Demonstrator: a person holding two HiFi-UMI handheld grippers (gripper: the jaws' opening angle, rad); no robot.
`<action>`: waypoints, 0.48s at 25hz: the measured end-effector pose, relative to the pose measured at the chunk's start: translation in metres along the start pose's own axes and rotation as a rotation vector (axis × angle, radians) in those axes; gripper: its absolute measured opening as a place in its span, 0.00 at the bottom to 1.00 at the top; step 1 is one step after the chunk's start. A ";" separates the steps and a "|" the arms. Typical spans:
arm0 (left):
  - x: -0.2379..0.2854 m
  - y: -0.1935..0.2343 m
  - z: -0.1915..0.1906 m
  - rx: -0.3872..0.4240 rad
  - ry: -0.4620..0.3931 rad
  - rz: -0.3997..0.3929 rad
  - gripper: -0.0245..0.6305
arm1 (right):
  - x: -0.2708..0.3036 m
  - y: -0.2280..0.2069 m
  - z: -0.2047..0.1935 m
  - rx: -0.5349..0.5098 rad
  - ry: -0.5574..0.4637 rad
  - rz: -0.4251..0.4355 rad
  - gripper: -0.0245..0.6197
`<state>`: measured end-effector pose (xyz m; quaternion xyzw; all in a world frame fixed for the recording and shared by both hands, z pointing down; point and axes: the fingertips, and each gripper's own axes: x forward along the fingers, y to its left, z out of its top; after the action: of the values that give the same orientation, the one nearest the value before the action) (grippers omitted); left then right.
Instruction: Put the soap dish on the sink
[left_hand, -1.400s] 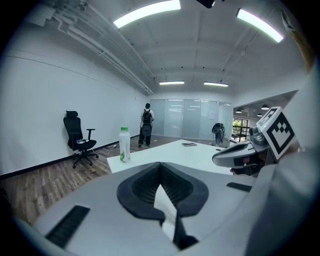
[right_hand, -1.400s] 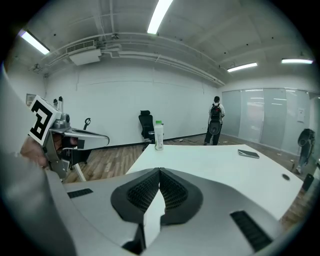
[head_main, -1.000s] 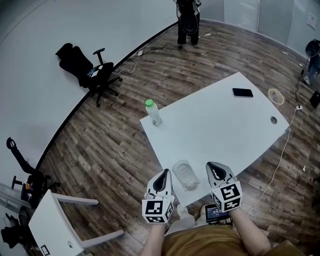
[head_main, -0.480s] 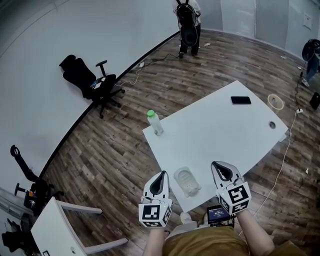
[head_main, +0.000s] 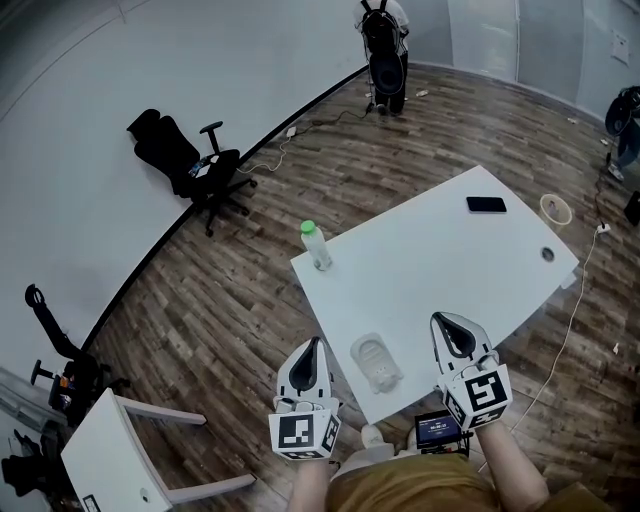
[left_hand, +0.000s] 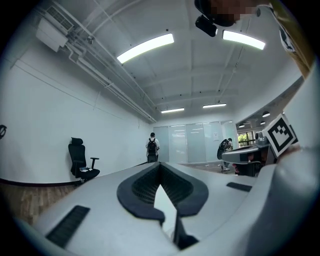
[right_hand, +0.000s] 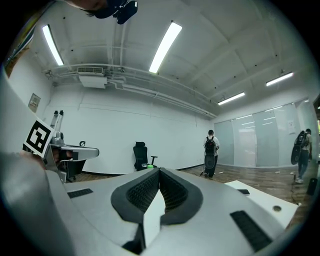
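A clear soap dish (head_main: 376, 363) lies on the near corner of the white table (head_main: 450, 270). My left gripper (head_main: 315, 345) hovers to its left, off the table's edge, jaws shut with nothing in them. My right gripper (head_main: 447, 322) hovers to the dish's right over the table, also shut and empty. Both point level and away from me. In the left gripper view the left gripper (left_hand: 160, 166) meets at its tips, and in the right gripper view the right gripper (right_hand: 159, 171) does the same. No sink shows in any view.
A bottle with a green cap (head_main: 316, 246) stands on the table's left corner. A black phone (head_main: 486, 205) lies at the far side, near a cable hole (head_main: 547, 254). An office chair (head_main: 190, 165) sits by the wall; a person with a backpack (head_main: 385, 45) stands far off.
Both grippers have risen and spread slightly apart beside the dish. Their jaws stayed shut. The dish has not moved on the table.
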<state>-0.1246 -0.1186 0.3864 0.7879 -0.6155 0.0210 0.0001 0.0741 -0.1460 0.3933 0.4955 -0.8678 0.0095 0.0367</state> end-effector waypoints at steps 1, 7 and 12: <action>-0.002 0.001 0.004 0.018 -0.011 0.013 0.04 | -0.001 0.001 0.002 -0.004 -0.005 -0.003 0.05; -0.006 0.014 0.007 0.033 -0.026 0.056 0.04 | -0.007 0.002 0.010 -0.008 -0.035 -0.031 0.05; -0.002 0.009 0.001 0.024 -0.006 0.031 0.04 | -0.007 -0.003 0.014 -0.014 -0.041 -0.057 0.05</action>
<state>-0.1336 -0.1183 0.3847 0.7782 -0.6274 0.0260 -0.0118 0.0796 -0.1426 0.3790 0.5199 -0.8539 -0.0079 0.0227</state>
